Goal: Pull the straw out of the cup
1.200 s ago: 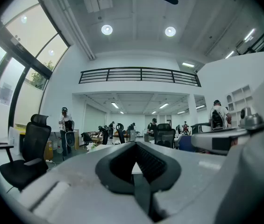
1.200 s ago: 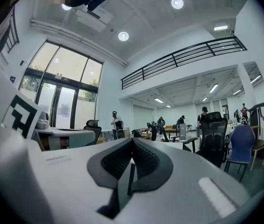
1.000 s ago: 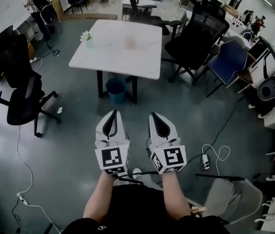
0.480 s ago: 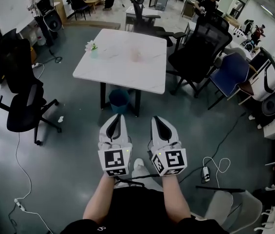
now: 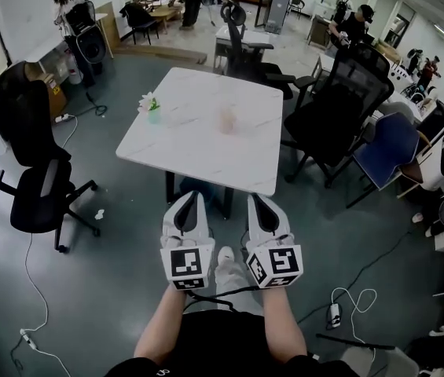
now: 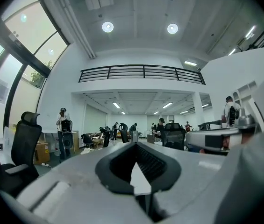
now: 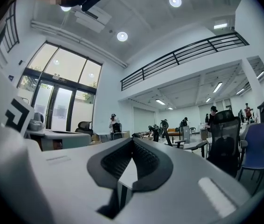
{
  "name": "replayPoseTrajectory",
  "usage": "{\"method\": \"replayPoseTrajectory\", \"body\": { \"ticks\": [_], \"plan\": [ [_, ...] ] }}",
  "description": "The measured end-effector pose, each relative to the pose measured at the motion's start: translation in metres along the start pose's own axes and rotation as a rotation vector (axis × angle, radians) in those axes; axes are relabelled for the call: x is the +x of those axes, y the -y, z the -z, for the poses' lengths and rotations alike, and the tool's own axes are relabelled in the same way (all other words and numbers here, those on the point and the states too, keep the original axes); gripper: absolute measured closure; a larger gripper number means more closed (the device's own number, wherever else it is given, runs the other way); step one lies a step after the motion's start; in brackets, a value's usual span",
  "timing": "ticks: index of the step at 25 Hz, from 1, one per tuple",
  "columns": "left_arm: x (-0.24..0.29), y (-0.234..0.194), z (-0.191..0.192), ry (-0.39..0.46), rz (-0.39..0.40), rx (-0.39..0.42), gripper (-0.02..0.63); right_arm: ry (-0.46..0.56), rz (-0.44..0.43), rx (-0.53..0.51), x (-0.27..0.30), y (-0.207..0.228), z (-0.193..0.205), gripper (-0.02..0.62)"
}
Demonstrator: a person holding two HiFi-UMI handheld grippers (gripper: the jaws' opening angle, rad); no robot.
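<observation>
A clear pinkish cup [image 5: 227,119] stands near the middle of the white marble table [image 5: 198,144] in the head view; its straw is too faint to make out. My left gripper [image 5: 191,197] and right gripper [image 5: 254,199] are held side by side just short of the table's near edge, well away from the cup. Both are shut with nothing between the jaws. In the left gripper view my left gripper [image 6: 134,146] points level across the room, as does my right gripper [image 7: 132,141] in the right gripper view; neither view shows the cup.
A small vase with flowers [image 5: 152,107] sits at the table's left edge. Black office chairs [image 5: 33,151] stand left and right [image 5: 336,104] of the table, a blue chair [image 5: 394,151] further right. Cables [image 5: 37,289] lie on the floor. People stand at the far end of the room.
The table has drawn closer and lower in the head view over the last second. Both grippers have stayed shut, side by side, and now reach almost to the table's near edge.
</observation>
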State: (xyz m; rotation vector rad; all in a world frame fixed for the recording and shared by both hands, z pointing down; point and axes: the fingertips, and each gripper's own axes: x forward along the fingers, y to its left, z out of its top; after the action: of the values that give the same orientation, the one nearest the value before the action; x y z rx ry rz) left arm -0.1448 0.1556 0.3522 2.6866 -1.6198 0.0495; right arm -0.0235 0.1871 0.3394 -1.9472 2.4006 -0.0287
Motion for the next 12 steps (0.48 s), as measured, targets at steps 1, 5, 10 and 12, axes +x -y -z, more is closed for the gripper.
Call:
{"method": "replayPoseTrajectory", "body": {
  "ticks": [1, 5, 10, 12],
  "plan": [
    [0.017, 0.000, 0.005, -0.011, -0.002, -0.004, 0.604, -0.009, -0.003, 0.005, 0.014, 0.011, 0.006, 0.594],
    [0.092, 0.001, 0.024, -0.061, -0.011, -0.029, 0.604, -0.059, -0.009, 0.029, 0.071, 0.062, 0.026, 0.592],
    [0.197, -0.002, 0.034, -0.102, -0.048, -0.051, 0.604, -0.100, -0.039, 0.031, 0.153, 0.130, 0.032, 0.592],
    [0.232, -0.004, 0.038, -0.118, -0.064, -0.053, 0.604, -0.109, -0.052, 0.041, 0.183, 0.152, 0.035, 0.592]
  ]
}}
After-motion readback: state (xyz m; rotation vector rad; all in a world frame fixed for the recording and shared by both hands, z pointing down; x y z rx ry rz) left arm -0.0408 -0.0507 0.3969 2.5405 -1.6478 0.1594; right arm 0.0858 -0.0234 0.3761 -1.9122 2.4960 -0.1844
